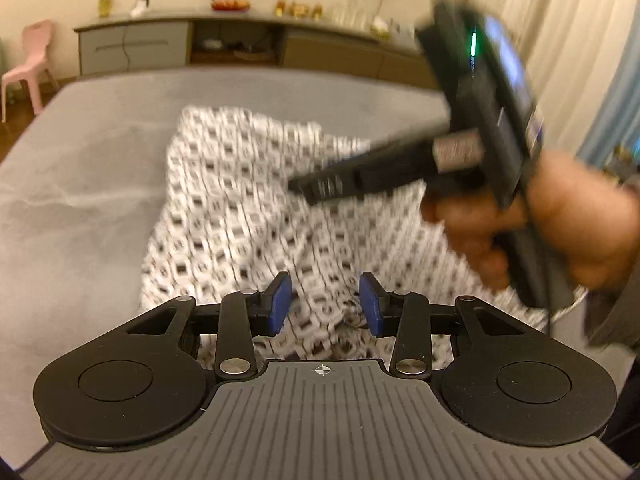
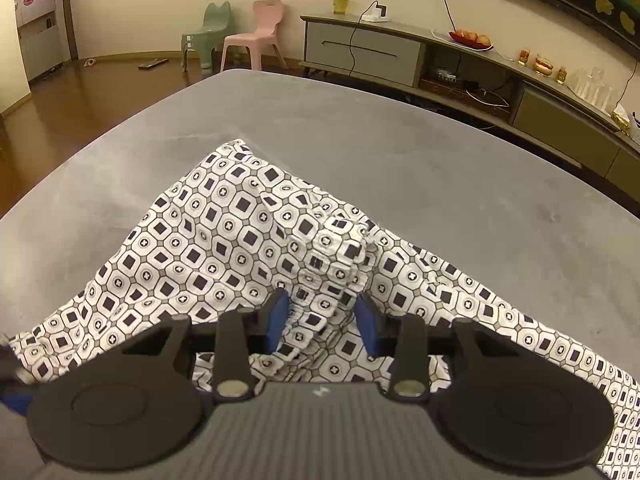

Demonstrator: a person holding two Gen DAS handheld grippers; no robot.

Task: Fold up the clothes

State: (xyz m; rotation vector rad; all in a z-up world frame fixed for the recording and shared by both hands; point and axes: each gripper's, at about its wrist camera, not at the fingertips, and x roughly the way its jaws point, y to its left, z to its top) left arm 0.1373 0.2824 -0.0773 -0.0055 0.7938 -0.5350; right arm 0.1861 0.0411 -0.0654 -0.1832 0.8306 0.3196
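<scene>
1. Patterned garment (image 2: 224, 240) lies crumpled on the grey bed (image 2: 400, 152), near its front edge.
2. Right tool (image 2: 320, 320) is partly open, a gathered ridge of fabric between its pads; whether they press it is unclear.
3. Left tool (image 1: 325, 304) hangs partly open above the cloth.

garment (image 2: 224, 240): thin printed cloth, matt, soft and creased, bunched into ridges by my right gripper (image 2: 322, 322)
table (image 2: 420, 168): grey, matt, stone-like mottled top
my gripper pads (image 1: 280, 300): blue, rubbery, dull
my gripper arms (image 1: 236, 332): black matt plastic with shiny metal pivots
pink chair (image 2: 260, 36): smooth plastic
floor (image 2: 80, 92): glossy wood
</scene>
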